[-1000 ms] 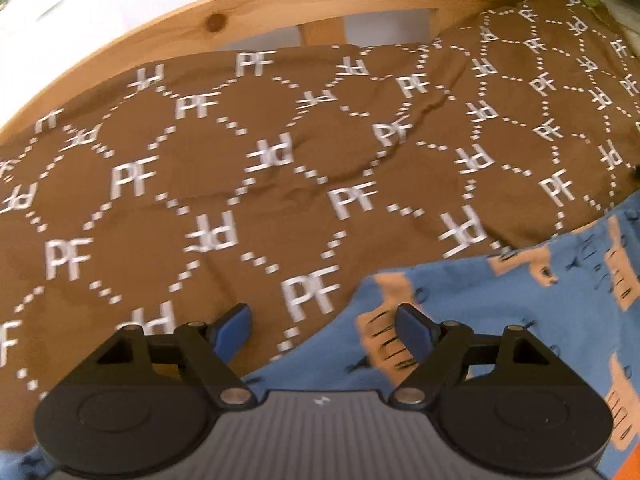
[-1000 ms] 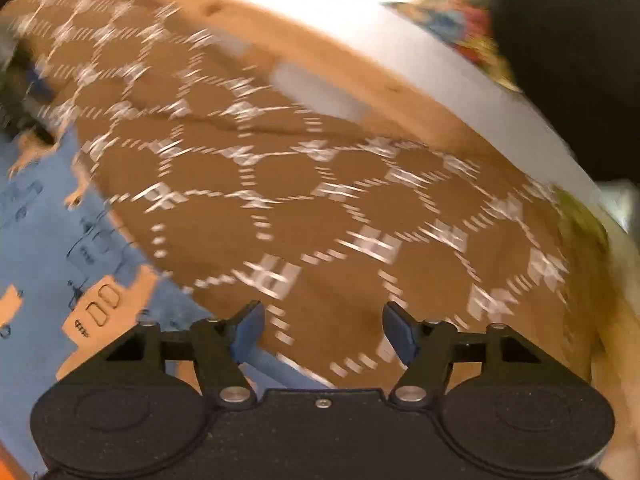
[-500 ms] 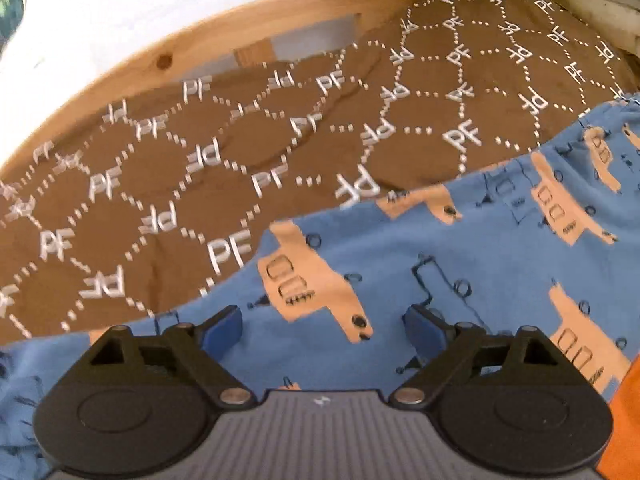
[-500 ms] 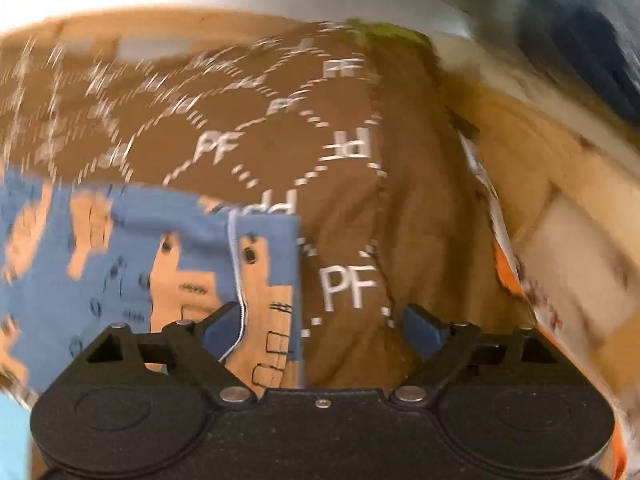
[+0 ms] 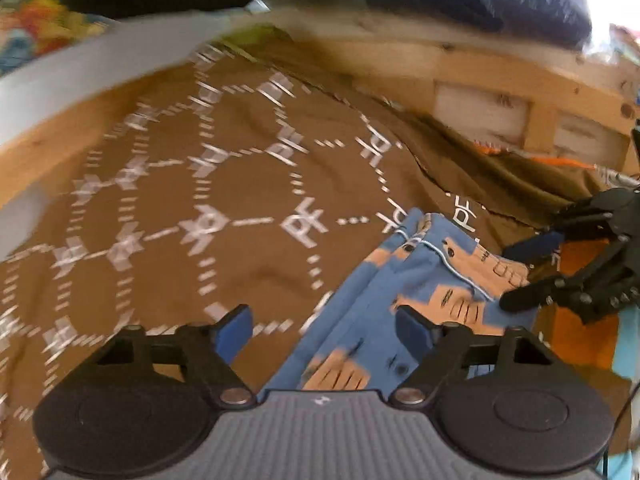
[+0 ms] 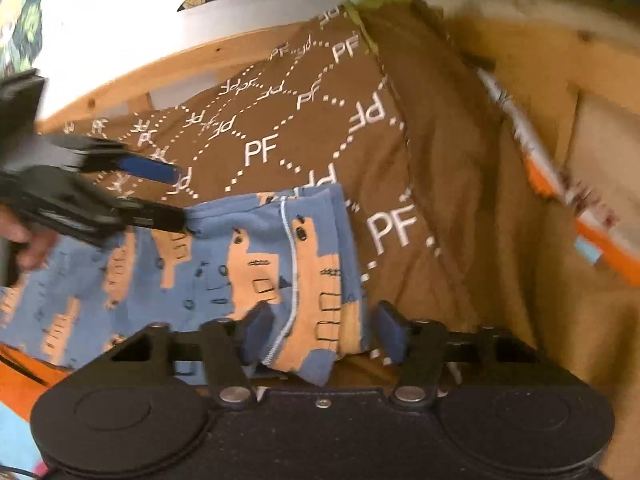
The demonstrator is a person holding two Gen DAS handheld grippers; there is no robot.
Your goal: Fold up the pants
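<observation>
- Pants (image 6: 240, 268) lie flat on the brown PF-print bedspread (image 6: 260, 148), inside the wooden bed frame (image 6: 120, 88). Blue knit with orange vehicle print; the end with the pale seam line sits nearest the right gripper.
- Right gripper (image 6: 320, 326): fingers spread wide, straddling that end of the pants, gripping nothing. The cloth edge lies between the pads but is not pinched.
- Left gripper (image 5: 324, 332): fingers released too, apart, over the pants' far edge where cloth meets bedspread. In the right wrist view it comes in from the left, one finger touching or just above the upper edge; contact cannot be confirmed.
- Judged step: taking hold at two points of this end, ready to carry it over.
- To do it well: close each pair of fingers on all layers at the edge, not only the top one; keep both grips level with each other so the fold line runs straight; avoid catching the bedspread underneath.
- Change from half a second ago: both cameras have swung toward this end of the pants. The left view showed a broad spread of blue cloth then; now a narrow strip, with the right gripper in sight beyond it.
</observation>
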